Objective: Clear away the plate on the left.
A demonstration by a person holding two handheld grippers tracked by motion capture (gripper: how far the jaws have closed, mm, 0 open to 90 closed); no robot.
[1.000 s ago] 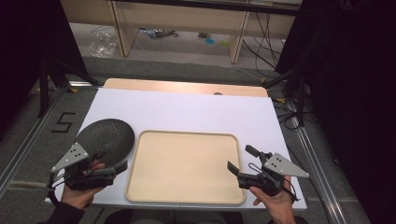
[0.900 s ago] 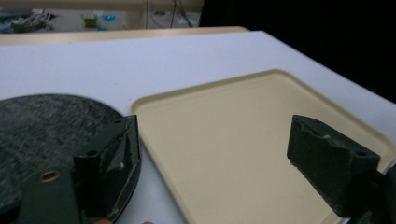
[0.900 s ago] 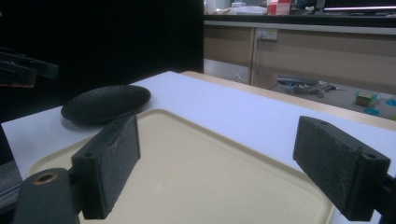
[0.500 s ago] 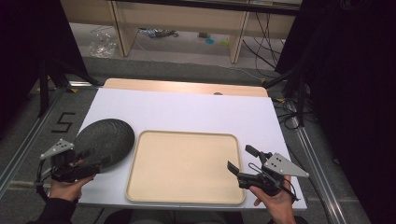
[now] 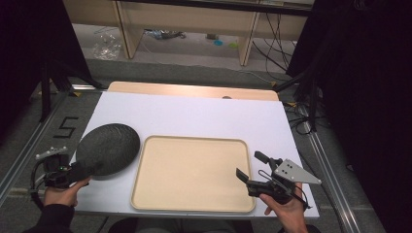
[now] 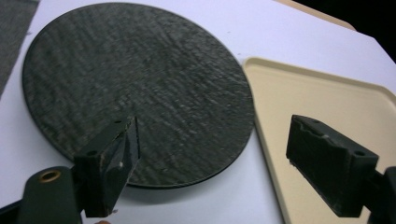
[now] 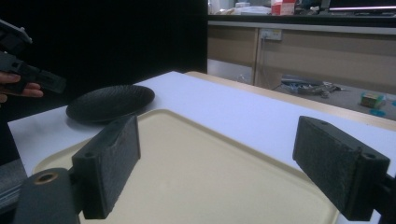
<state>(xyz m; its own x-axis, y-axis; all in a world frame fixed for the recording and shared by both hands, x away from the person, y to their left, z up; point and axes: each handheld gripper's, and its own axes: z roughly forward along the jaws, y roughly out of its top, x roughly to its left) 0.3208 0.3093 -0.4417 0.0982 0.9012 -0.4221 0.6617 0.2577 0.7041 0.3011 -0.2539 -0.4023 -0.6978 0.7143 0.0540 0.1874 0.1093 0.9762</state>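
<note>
1. The left gripper [image 5: 73,170] is hovering at the near rim of the dark plate [image 5: 108,148], jaws wide, gripping nothing.
2. The plate is sitting on the white table [image 5: 194,116], just beside the empty tray [image 5: 194,174].
3. The right gripper [image 5: 255,170] is waiting wide open over the tray's corner.
4. Probably best: straddling the rim squarely before closing.

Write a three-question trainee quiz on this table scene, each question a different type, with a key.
1. True or false: the black plate lies inside the beige tray.
2. Multiple choice: the left claw is
A. shut on the plate's rim
B. open, facing the plate
C. shut over the tray
3. Fill in: the right claw is open and hovers over the tray's ____ edge, seen from the high view.

Key: 1. False; it lies on the white table top, left of the tray. 2. B. 3. Right.
</note>
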